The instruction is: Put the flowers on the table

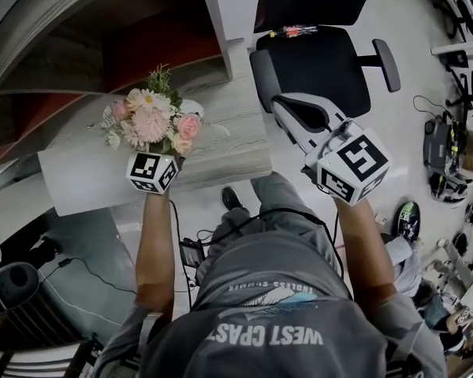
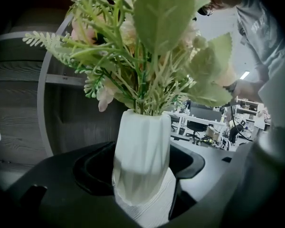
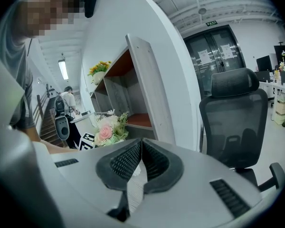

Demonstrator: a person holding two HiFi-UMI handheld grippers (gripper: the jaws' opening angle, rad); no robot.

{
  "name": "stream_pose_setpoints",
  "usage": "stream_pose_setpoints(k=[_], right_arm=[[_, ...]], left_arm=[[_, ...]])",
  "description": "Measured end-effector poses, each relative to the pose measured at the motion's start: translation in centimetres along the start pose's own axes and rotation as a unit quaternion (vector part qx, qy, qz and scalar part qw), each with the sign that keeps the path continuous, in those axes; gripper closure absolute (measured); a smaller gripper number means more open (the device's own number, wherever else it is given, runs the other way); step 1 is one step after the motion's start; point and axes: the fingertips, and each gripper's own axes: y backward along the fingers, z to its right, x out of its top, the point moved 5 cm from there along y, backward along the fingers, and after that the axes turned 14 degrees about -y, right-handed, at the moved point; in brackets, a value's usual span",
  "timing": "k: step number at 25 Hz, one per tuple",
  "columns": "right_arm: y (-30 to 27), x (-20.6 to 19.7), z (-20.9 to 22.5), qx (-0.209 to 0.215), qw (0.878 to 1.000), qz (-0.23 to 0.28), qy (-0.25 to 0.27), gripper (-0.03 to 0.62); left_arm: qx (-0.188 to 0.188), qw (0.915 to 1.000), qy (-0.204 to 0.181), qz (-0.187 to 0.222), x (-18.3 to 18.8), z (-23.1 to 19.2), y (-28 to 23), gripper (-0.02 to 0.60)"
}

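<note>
While your left gripper (image 2: 141, 177) jaws clamp the white vase (image 2: 141, 146) of flowers (image 1: 151, 121) upright over the bench's (image 1: 229, 144) near-left part | bench directly below, contact unclear | right gripper (image 3: 140, 163) jaws pressed together, empty, farther right by the chair (image 1: 319, 65).

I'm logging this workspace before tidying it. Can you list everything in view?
flowers: one bunch, pink and cream with green leaves, in the vase
vase: one, white, between the left tongs' jaws
table: one, pale grey wood grain, beneath the flowers in the head view
office chair: one, black, right of the table
shelf unit: one, grey outside and orange-red inside, beyond the table
yellow flowers: one bunch, on top of the shelf unit
cables: several, black, on the floor by the person
left tongs: one, black, jaws closed on the vase
right tongs: one, grey with black pads, jaws together and empty, held up near the office chair
</note>
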Motion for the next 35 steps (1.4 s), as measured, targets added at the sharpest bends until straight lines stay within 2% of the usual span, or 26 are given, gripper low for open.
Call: stream_pose_setpoints(k=[11, 24, 35], right_arm=[[-0.1, -0.4, 0.5, -0.006, 1.0, -0.007, -0.011, 0.565], [-0.1, -0.6, 0.0, 0.002, 1.0, -0.008, -0.011, 0.565], [0.0, -0.5, -1.1, 0.002, 1.0, -0.006, -0.009, 0.565]], left_arm=[[0.007, 0.9999, 0.006, -0.014, -2.5, 0.2, -1.2, 0.236], [0.001, 0.9994, -0.035, -0.007, -2.2, 1.1, -1.7, 0.232], [-0.009, 0.9995, -0.026, -0.012, -2.4, 0.7, -1.4, 0.218]])
